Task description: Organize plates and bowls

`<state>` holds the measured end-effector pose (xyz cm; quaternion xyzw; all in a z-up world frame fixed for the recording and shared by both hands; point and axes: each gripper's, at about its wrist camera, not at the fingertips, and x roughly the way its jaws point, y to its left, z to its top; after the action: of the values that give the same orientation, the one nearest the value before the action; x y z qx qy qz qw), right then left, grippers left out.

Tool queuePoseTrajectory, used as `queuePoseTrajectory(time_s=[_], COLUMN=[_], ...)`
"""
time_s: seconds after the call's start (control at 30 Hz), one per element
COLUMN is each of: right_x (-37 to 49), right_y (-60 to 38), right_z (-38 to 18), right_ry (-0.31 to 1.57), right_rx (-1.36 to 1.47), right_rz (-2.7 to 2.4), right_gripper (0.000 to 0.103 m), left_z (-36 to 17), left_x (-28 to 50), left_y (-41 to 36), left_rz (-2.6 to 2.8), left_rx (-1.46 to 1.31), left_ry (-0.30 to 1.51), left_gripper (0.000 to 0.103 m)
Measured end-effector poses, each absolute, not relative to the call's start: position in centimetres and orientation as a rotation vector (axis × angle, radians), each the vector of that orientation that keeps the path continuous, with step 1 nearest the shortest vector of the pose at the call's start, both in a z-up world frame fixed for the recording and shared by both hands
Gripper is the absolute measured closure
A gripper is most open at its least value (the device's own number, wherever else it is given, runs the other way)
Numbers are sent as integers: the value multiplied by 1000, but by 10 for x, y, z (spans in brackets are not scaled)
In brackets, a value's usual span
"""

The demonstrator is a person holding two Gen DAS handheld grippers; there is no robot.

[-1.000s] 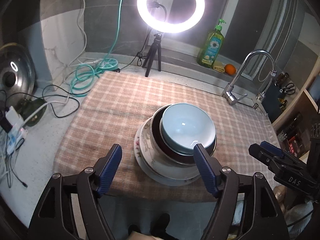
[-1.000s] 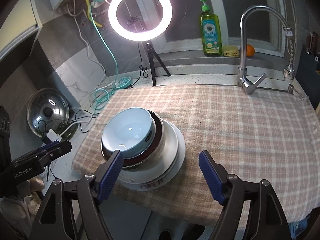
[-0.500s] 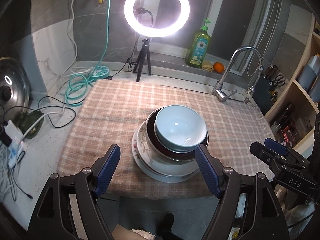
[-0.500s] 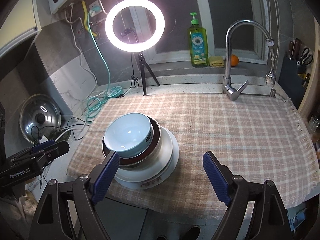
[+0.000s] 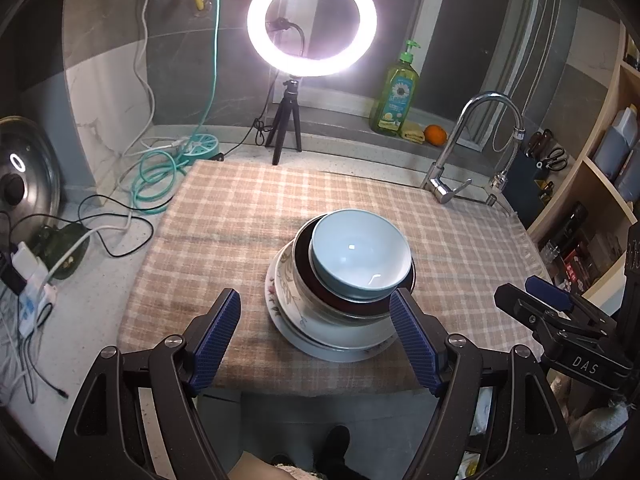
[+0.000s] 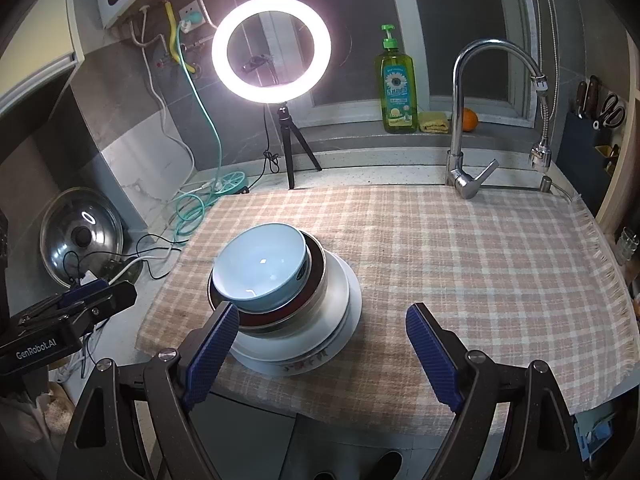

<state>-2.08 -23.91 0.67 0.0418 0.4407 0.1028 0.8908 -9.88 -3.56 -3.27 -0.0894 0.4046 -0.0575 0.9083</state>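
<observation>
On the checked cloth (image 5: 248, 216) we see the blue bowl (image 5: 360, 254) nested in a dark bowl (image 5: 306, 268) atop stacked plates (image 5: 340, 340). Our left gripper (image 5: 316, 336) and right gripper (image 6: 322, 354) hover near it, fingers spread, gripping nothing.

bare checked cloth (image 6: 480, 264) right of dish stack (image 6: 344, 296) (faucet (image 6: 460, 120) behind)
</observation>
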Motion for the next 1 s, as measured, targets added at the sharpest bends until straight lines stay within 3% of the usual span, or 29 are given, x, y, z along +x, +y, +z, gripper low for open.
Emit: queuePoseTrajectory(time_s=[1.0], right_x=[-22], right_y=[-243], right_z=[7], right_ry=[926], right_rx=[97], right_rz=[206], right_gripper=[20], left_z=[-32], left_x=[-99], left_y=[-38], left_rz=[-122], left_rx=[-172], left_ry=[815], left_gripper=[26])
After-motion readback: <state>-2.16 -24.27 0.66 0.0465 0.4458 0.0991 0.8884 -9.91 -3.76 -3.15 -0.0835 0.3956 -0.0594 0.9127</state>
